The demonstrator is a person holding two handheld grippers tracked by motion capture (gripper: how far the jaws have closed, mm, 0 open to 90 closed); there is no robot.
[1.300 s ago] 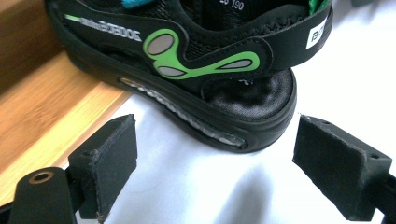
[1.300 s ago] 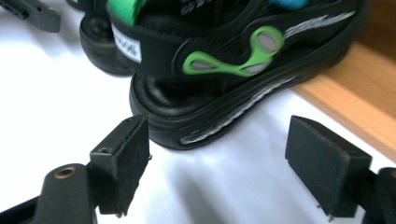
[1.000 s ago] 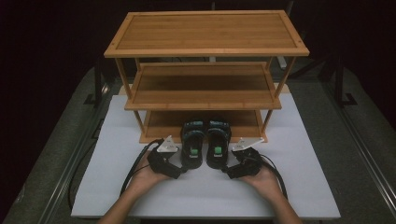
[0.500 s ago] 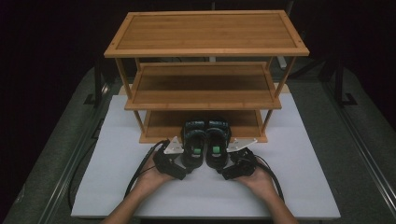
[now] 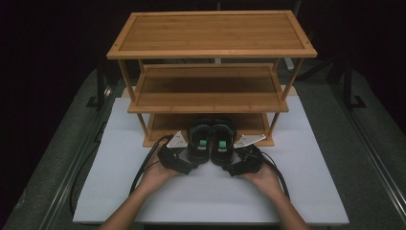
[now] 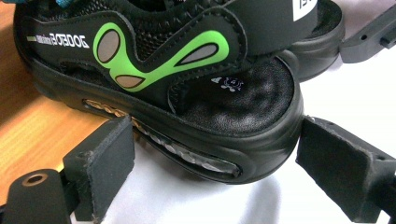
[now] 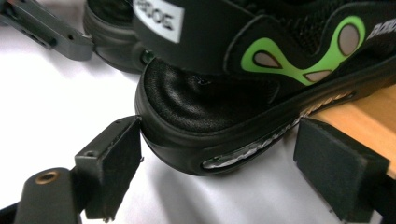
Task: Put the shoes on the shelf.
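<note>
Now both claws sit spread at the heels of two black-and-green sandals: left claw w/ left sandal, right claw w/ right sandal. Toes rest on the bamboo rack's bottom shelf, heels on the white bench. Pad contact: can't tell.

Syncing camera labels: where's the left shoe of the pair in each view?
High view: left shoe lower centre, heel off the rack's bottom shelf.
Left gripper view: heel between the open jaws.
Right gripper view: top left, behind the right shoe.
Shared landmark: green side marking.
</note>
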